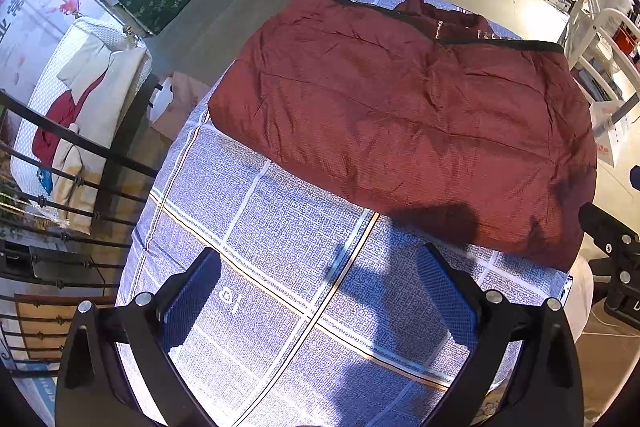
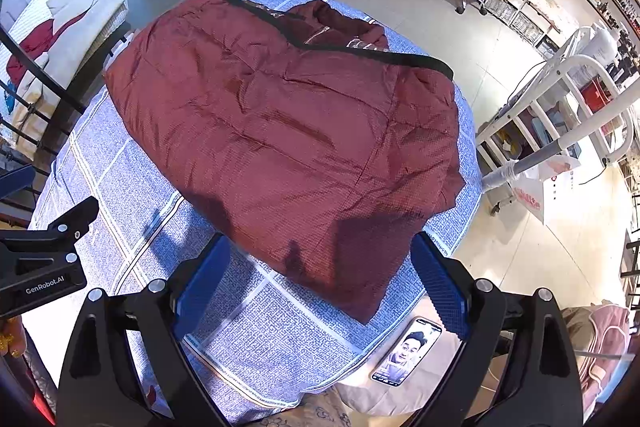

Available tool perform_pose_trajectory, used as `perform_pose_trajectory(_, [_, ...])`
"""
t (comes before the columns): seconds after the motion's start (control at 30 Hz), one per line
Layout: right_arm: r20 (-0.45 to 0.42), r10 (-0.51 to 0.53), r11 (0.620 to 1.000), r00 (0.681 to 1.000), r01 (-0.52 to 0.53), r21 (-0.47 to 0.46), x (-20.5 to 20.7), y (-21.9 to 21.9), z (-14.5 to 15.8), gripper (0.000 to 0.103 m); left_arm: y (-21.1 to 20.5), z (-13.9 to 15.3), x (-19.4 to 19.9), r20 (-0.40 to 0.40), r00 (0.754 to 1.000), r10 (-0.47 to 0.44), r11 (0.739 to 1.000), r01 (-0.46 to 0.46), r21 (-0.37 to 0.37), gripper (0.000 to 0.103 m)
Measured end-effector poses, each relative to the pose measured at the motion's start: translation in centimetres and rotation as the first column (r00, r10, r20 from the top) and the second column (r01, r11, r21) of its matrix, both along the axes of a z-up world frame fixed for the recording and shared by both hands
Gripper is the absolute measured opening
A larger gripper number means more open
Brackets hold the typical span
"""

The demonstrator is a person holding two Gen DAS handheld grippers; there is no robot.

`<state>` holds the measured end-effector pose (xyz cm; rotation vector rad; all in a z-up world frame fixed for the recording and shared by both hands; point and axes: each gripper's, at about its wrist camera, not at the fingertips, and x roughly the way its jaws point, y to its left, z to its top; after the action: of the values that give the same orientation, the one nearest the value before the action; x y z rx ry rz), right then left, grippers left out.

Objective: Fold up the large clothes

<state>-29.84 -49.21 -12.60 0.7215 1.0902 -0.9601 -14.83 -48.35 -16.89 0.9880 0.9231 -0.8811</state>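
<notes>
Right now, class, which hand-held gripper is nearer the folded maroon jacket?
Right. The right hand-held gripper hangs open over the maroon jacket's near edge; the left hand-held gripper hangs open over the checked cloth, short of it.

A counter draped in a blue plaid cloth (image 1: 280, 227) (image 2: 132, 211) carries the load. On the cloth lies 1 folded maroon padded jacket (image 1: 408, 123) (image 2: 288, 131), its black-trimmed edge on the side away from the cameras, collar and zipper showing beyond that trim. A smartphone (image 2: 408, 351) with a lit screen lies just beside the jacket's near corner, off the cloth's edge.
</notes>
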Motion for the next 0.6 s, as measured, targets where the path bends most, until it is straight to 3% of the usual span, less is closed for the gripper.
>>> perform_pose_trajectory(0.6, [0.0,-0.007,1.0,1.0,0.007,0.009,-0.33,0.23,-0.32,0.09,-0.52,-0.09,-0.28,0.006,1.0,-0.009,1.0,0.009,0.01,0.097])
